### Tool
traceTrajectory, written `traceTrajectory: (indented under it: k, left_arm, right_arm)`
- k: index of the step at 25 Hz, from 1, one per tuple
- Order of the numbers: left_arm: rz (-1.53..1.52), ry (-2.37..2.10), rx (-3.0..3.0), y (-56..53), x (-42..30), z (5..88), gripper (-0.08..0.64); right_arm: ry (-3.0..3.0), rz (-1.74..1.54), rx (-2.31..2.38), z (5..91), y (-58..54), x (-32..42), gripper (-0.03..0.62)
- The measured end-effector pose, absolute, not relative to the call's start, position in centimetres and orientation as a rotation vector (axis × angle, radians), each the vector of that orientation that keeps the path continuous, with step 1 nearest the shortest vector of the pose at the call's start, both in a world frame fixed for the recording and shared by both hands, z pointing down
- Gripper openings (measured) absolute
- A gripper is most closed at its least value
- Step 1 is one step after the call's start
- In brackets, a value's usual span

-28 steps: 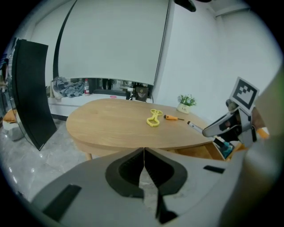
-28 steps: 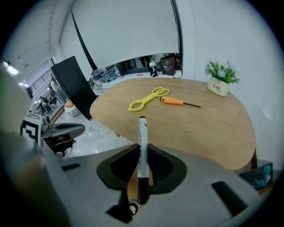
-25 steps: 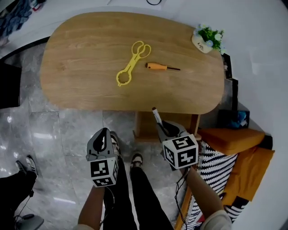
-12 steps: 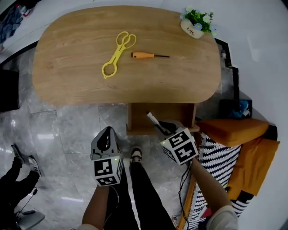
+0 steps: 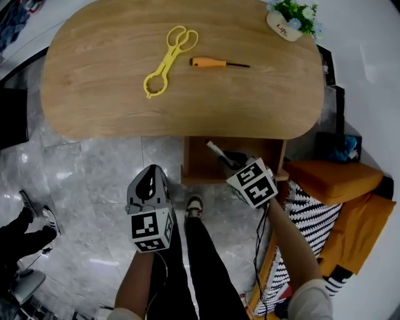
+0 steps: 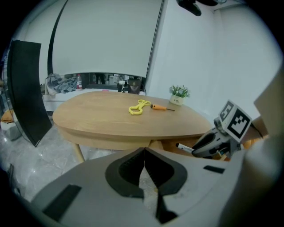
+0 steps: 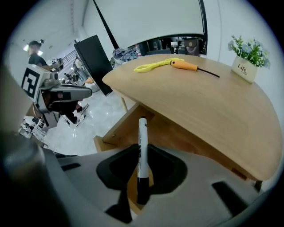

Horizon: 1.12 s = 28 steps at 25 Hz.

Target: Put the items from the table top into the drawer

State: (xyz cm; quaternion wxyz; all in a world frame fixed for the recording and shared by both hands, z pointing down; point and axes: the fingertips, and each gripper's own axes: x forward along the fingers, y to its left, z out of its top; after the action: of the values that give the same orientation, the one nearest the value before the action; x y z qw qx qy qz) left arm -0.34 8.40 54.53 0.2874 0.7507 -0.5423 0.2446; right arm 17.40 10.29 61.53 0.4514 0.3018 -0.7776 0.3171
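Note:
A white marker with a black cap (image 5: 216, 153) (image 7: 141, 153) is clamped in my right gripper (image 5: 226, 164) (image 7: 142, 153), which is shut on it and tilts down over the open wooden drawer (image 5: 195, 167) (image 7: 116, 133) under the table's near edge. Yellow plastic tongs (image 5: 167, 57) (image 7: 156, 65) (image 6: 139, 107) and an orange-handled screwdriver (image 5: 215, 62) (image 7: 188, 67) (image 6: 160, 107) lie on the oval wooden table (image 5: 106, 87). My left gripper (image 5: 147, 182) (image 6: 143, 154) hangs over the floor left of the drawer, shut and holding nothing.
A small potted plant (image 5: 292, 17) (image 7: 246, 56) stands at the table's far right end. An orange cushion and striped fabric (image 5: 325, 187) lie right of the drawer. A black panel (image 6: 24, 88) stands left of the table. Someone's shoes (image 5: 31, 212) are on the grey floor.
My right gripper has sunk with the marker toward the open drawer and rolled a little. The left gripper has drifted slightly. More of the drawer now shows.

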Motion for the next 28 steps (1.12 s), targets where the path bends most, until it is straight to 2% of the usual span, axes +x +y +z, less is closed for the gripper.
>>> traceTrajectory:
  k: [1,2,3,16,28]
  left_arm:
    - [0.658,-1.448,2.004,8.3,-0.4,54.6,0.009]
    - [0.662,-1.447,2.003,8.2,-0.5,54.7,0.009]
    - [0.666,-1.447,2.002,8.1,-0.6,54.6,0.009]
    - [0.648,-1.458,2.001,6.3,-1.9,53.4,0.009]
    - [0.640,-1.505,1.987,1.9,-7.5,50.7,0.009]
  right_arm:
    - [-1.919,0.790,0.754,61.8,10.2,17.4,0.081]
    - [-1.916,0.795,0.758,62.0,10.2,17.5,0.148]
    - [-1.913,0.798,0.762,62.0,10.3,17.5,0.170]
    - [-1.916,0.842,0.835,58.9,8.8,16.2,0.152]
    - [-1.937,0.831,0.929,53.9,1.4,11.4,0.143]
